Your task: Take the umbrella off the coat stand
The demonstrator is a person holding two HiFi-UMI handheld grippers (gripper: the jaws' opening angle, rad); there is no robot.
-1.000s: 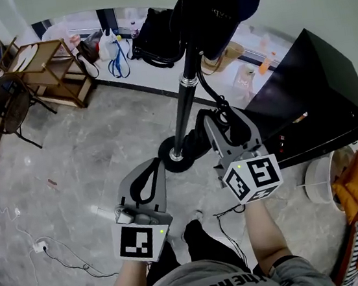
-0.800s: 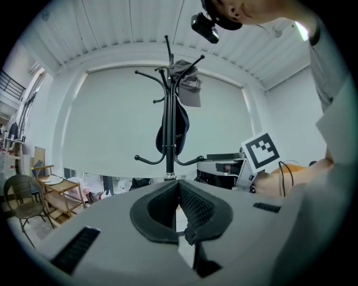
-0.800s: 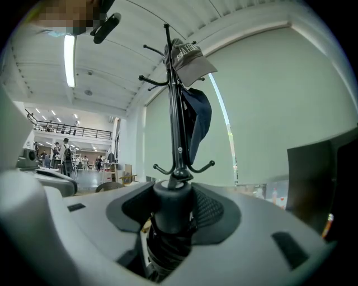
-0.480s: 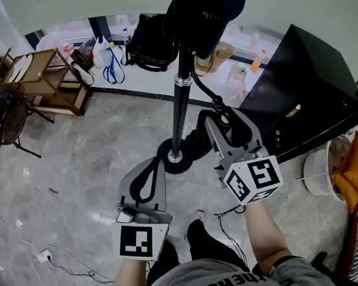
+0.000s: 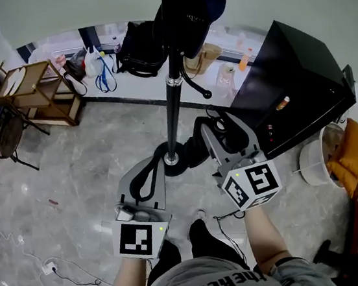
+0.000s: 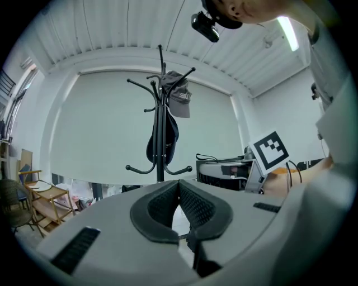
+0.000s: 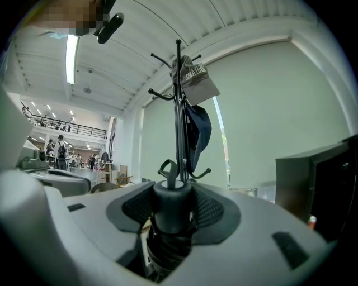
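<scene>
Right tongs (image 7: 174,196) clamped on folded black fabric umbrella (image 7: 168,240) — likely light, soft-bodied; stiff handle best hold. Left tongs (image 6: 179,205) pinched together, empty — black metal coat stand (image 6: 160,128) ahead.

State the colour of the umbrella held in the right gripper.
Black: the umbrella shows best in the right gripper view.
</scene>
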